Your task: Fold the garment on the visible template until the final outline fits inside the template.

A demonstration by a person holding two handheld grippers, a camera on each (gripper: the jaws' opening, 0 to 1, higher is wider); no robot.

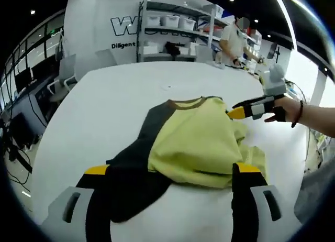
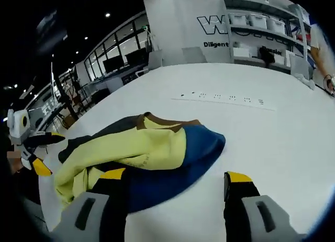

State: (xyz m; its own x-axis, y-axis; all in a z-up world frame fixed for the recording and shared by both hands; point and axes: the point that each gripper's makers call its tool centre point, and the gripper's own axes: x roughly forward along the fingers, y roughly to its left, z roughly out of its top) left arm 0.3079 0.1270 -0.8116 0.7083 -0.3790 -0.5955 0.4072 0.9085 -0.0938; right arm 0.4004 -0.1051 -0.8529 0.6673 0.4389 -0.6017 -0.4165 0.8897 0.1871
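Observation:
A yellow-green garment (image 1: pixel 196 142) with a brown collar (image 1: pixel 186 102) and a dark sleeve (image 1: pixel 133 174) lies crumpled on the white table (image 1: pixel 115 106). My left gripper (image 1: pixel 171 171) is open, its jaws wide apart at the garment's near edge. The right gripper (image 1: pixel 242 110), held by a gloved hand (image 1: pixel 280 112), reaches in from the right with its yellow tip at the garment's shoulder. In the right gripper view the garment (image 2: pixel 141 147) shows a blue panel (image 2: pixel 193 147). My right gripper (image 2: pixel 175 176) is open over its edge. The left gripper (image 2: pixel 32 147) sits at the far left.
A row of small dark marks (image 2: pixel 220 98) runs across the table (image 2: pixel 272 142) beyond the garment. Metal shelves with white bins (image 1: pixel 175 27) stand behind, and a person (image 1: pixel 233 40) works at a bench. Chairs (image 1: pixel 65 77) and desks line the left side.

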